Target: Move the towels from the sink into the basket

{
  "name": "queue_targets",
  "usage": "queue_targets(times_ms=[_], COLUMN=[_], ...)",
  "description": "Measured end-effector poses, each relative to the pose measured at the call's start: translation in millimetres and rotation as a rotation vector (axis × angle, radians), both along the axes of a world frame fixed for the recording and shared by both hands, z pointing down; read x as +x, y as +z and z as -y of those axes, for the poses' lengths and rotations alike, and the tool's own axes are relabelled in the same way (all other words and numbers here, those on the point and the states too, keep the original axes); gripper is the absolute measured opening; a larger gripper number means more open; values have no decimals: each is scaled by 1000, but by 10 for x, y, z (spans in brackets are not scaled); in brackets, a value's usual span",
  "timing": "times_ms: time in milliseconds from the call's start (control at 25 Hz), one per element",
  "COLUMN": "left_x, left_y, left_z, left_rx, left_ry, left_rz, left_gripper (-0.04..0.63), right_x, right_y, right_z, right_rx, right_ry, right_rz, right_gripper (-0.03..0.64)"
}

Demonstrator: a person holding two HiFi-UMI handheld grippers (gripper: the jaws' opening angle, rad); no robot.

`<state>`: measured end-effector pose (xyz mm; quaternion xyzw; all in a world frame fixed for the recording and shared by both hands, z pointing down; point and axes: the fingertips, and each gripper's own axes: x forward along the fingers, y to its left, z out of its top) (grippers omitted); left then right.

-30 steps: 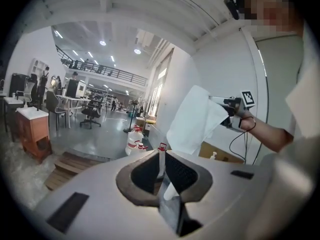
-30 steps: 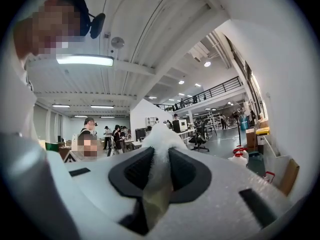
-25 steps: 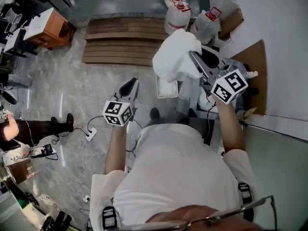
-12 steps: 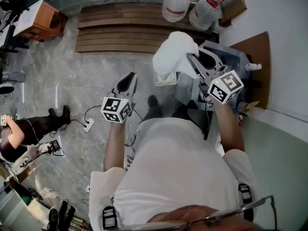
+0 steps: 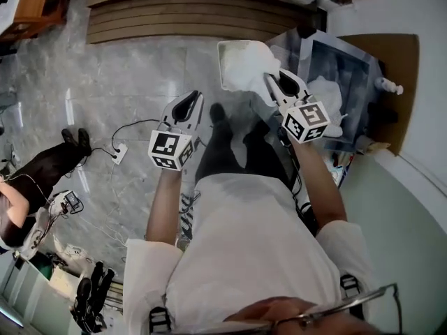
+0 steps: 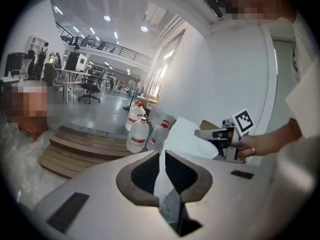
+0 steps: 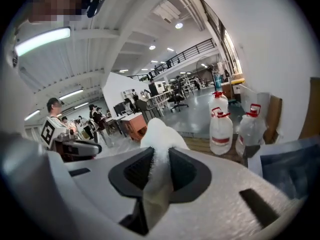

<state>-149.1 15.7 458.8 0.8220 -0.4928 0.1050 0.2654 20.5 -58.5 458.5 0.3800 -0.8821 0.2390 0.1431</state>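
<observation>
In the head view my right gripper [image 5: 271,77] is shut on a white towel [image 5: 246,67], which hangs bunched over a white rectangular basket [image 5: 222,67] on the floor. The right gripper view shows the towel [image 7: 160,131] pinched between the right gripper's [image 7: 161,153] pads. To the right is the steel sink [image 5: 353,58], with another white towel [image 5: 328,98] lying in it. My left gripper [image 5: 197,98] hovers left of the basket, shut and holding nothing. From the left gripper [image 6: 159,155] I see the held towel [image 6: 187,136] ahead.
Wooden slatted steps [image 5: 181,16] lie beyond the basket. Large water jugs [image 6: 138,134] stand by the wall past them. A power strip with cable [image 5: 117,152] lies on the floor at left, near a seated person [image 5: 35,176]. A small bottle [image 5: 390,86] stands beside the sink.
Both grippers have come down. The right one has carried the towel from high in front of the sink to just over the basket. The left stays empty.
</observation>
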Motion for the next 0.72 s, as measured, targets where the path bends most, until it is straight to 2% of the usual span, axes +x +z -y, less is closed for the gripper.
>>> queue_targets(times_ms=[320, 560, 720], left_x=[32, 80, 103], left_y=[1290, 2323, 2990], left_z=[253, 356, 371], left_rx=[-96, -156, -188], left_ry=[61, 102, 129], left_rz=[1, 12, 17], left_gripper=[37, 37, 37], right_x=[82, 84, 82], right_y=[2118, 3639, 4641], right_z=[180, 237, 248], right_rx=[-230, -376, -431], right_ry=[204, 261, 270], right_rz=[-116, -216, -306], right_gripper=[80, 83, 84])
